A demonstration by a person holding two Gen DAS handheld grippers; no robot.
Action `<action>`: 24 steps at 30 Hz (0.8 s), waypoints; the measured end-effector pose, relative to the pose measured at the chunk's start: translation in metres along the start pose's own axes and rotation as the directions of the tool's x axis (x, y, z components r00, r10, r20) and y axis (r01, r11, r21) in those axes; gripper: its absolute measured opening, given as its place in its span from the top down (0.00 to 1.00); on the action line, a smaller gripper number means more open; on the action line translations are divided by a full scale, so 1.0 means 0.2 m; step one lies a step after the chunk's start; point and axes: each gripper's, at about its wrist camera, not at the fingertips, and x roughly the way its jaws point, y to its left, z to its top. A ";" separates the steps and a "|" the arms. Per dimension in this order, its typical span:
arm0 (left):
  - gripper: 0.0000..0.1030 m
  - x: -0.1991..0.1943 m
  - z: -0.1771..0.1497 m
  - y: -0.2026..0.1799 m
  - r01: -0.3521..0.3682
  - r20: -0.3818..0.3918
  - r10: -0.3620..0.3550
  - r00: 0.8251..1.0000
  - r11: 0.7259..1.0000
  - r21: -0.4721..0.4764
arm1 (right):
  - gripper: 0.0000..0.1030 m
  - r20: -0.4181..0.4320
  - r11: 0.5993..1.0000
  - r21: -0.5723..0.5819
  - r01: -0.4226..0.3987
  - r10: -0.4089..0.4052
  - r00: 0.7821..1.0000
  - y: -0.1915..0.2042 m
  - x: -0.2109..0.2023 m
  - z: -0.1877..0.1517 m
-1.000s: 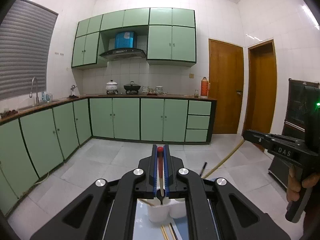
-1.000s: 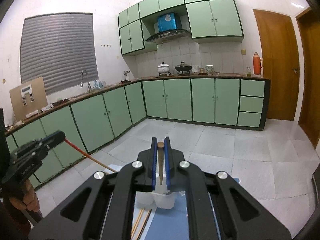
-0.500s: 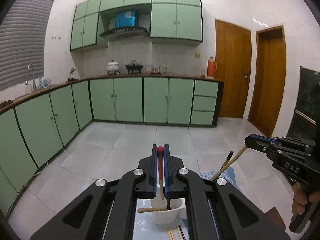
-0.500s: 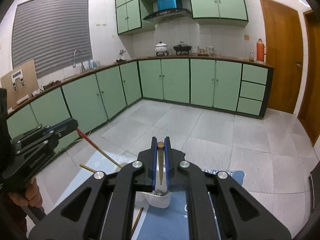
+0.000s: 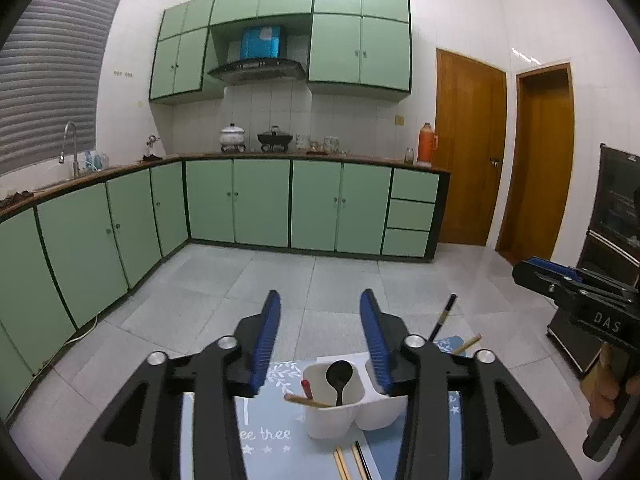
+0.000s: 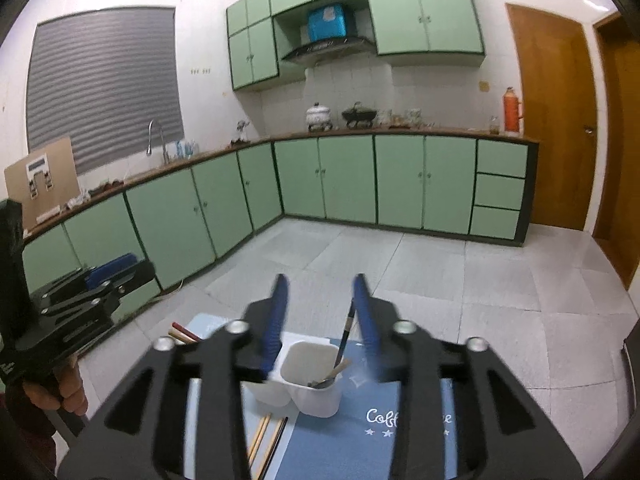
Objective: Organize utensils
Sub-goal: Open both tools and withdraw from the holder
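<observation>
Green kitchen cabinets behind, blue mat [image 5: 276, 436] on the tabletop w/ a white two-cup holder [image 5: 336, 420] mid-mat. Both tools held utensils a sec ago; now left tool [image 5: 320, 340] and right tool [image 6: 320, 320] are opening, jaws apart, nothing between. Red-tipped chopstick [image 5: 306, 388] and black spoon [image 5: 339, 376] sit in one cup, dark-handled utensil [image 6: 346, 336] leans in the other. Both drops look done. Loose chopsticks [image 6: 266, 440] at mat's near edge are prob. next.
</observation>
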 end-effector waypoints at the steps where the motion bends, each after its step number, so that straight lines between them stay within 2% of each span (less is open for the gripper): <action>1: 0.54 -0.02 0.00 0.00 -0.001 0.004 0.001 1.000 1.000 0.001 | 0.54 0.009 1.000 0.004 0.003 -0.003 1.000 0.00 -0.03 -0.01; 2: 0.52 -0.05 -0.01 0.00 -0.004 0.012 0.004 1.000 1.000 0.003 | 0.45 0.019 1.000 0.009 0.007 -0.007 1.000 -0.01 -0.06 -0.03; 4: 0.43 -0.12 -0.05 0.00 -0.020 0.034 0.020 0.999 1.000 0.005 | 0.37 0.047 1.000 0.017 0.025 -0.026 0.999 -0.01 -0.13 -0.07; 8: 0.39 -0.23 -0.17 -0.01 -0.031 0.039 0.031 0.999 1.000 -0.006 | 0.26 0.086 0.999 0.023 0.048 -0.050 0.995 -0.01 -0.24 -0.20; 10: 0.33 -0.26 -0.23 -0.01 -0.041 0.036 0.041 0.999 0.999 -0.008 | 0.15 0.102 0.998 0.036 0.056 -0.059 0.993 -0.01 -0.28 -0.27; 11: 0.32 -0.27 -0.27 -0.01 -0.048 0.033 0.048 0.998 0.999 -0.010 | 0.13 0.110 0.997 0.044 0.063 -0.068 0.992 -0.01 -0.30 -0.31; 15: 0.25 -0.31 -0.44 0.00 -0.047 -0.018 0.046 0.999 0.998 -0.039 | 0.08 0.086 0.995 0.062 0.075 -0.080 0.993 0.00 -0.33 -0.46; 24: 0.25 -0.33 -0.83 0.00 -0.058 -0.138 0.054 0.989 0.998 -0.030 | 0.08 -0.058 0.989 0.108 0.101 -0.095 0.994 0.06 -0.28 -0.89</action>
